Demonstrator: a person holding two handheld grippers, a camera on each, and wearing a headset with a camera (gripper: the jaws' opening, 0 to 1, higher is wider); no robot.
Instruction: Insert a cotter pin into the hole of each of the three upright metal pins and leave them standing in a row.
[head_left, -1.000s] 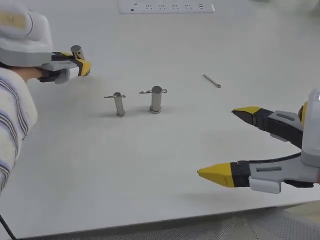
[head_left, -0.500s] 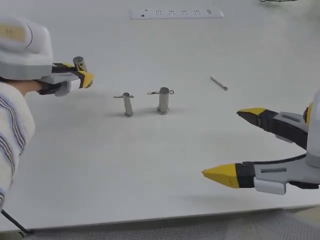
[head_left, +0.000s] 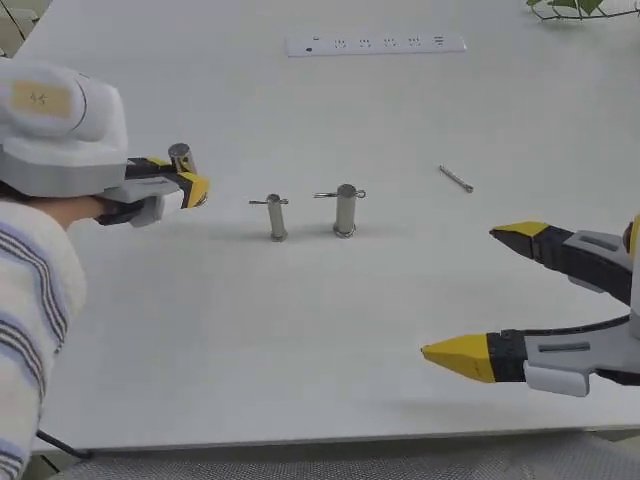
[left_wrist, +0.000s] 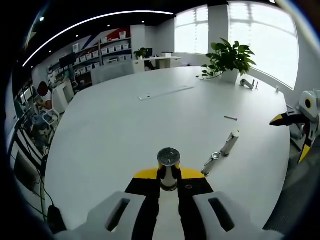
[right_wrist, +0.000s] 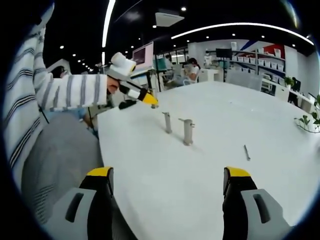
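Steel third pin (head_left: 180, 157) clamped in left gripper (head_left: 192, 187), left of cottered pair (head_left: 346, 210) | right gripper (head_left: 460, 292) gaping, empty, nearer than pair | loose cotter pin (head_left: 455, 179) right of pair | risk: thin cotter may skid from the pinch, or tilted pin hides hole

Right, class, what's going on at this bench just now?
A person works at a table with two hand-held grippers. The left hand-held gripper is shut on a metal pin, left of a narrower standing pin and a thicker standing pin, each with a cotter pin through it. The right hand-held gripper is open and empty; a loose cotter pin lies beyond it.
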